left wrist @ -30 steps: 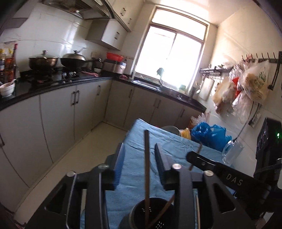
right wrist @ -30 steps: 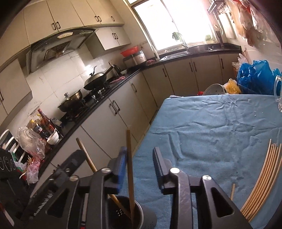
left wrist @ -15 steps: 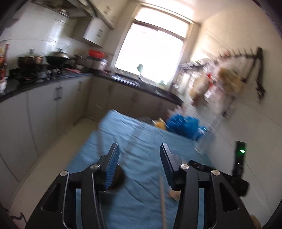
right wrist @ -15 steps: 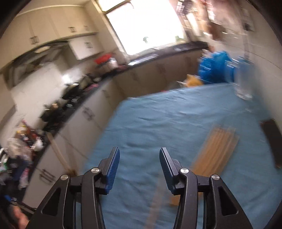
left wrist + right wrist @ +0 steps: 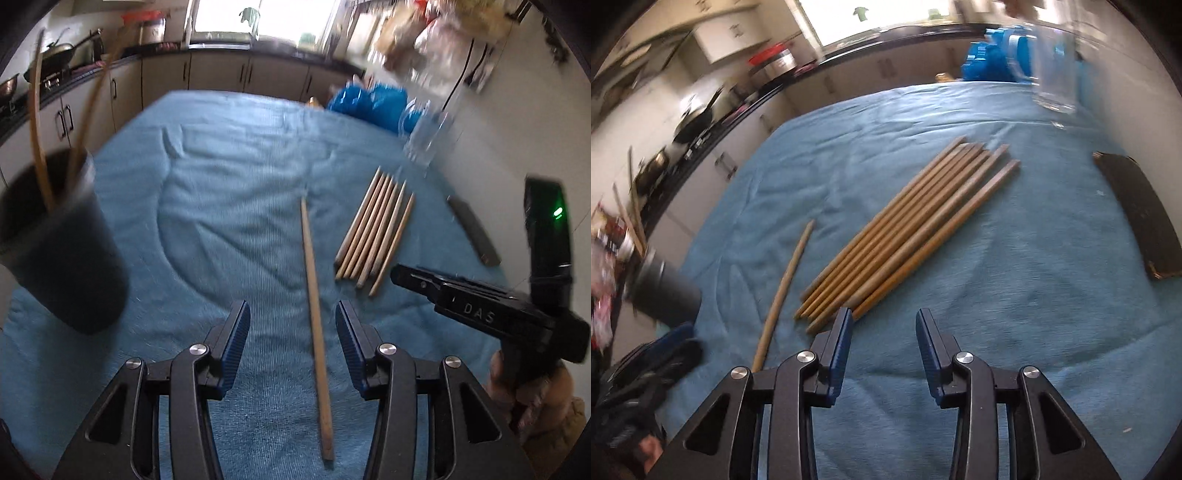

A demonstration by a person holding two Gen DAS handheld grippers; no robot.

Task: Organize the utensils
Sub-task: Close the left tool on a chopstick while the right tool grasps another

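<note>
A bundle of several wooden chopsticks [image 5: 376, 229] lies on the blue cloth [image 5: 229, 177]; it also shows in the right wrist view [image 5: 908, 229]. One single chopstick [image 5: 314, 295] lies apart, between my left gripper's [image 5: 291, 332] open jaws but above the cloth; it also shows in the right wrist view [image 5: 783, 291]. A dark utensil holder [image 5: 62, 251] with two chopsticks in it stands at the left, and shows in the right wrist view [image 5: 665, 291]. My right gripper [image 5: 884, 339] is open and empty, just below the bundle's near ends.
A clear glass jug [image 5: 428, 136] stands at the far right of the cloth. A dark flat object [image 5: 1137, 214] lies by the wall. Blue bags [image 5: 365, 103] sit past the table's far end. Kitchen cabinets and counter run along the left.
Both grippers left the chopsticks in the holder and swung right and down toward the chopsticks lying on the cloth. Both stay open.
</note>
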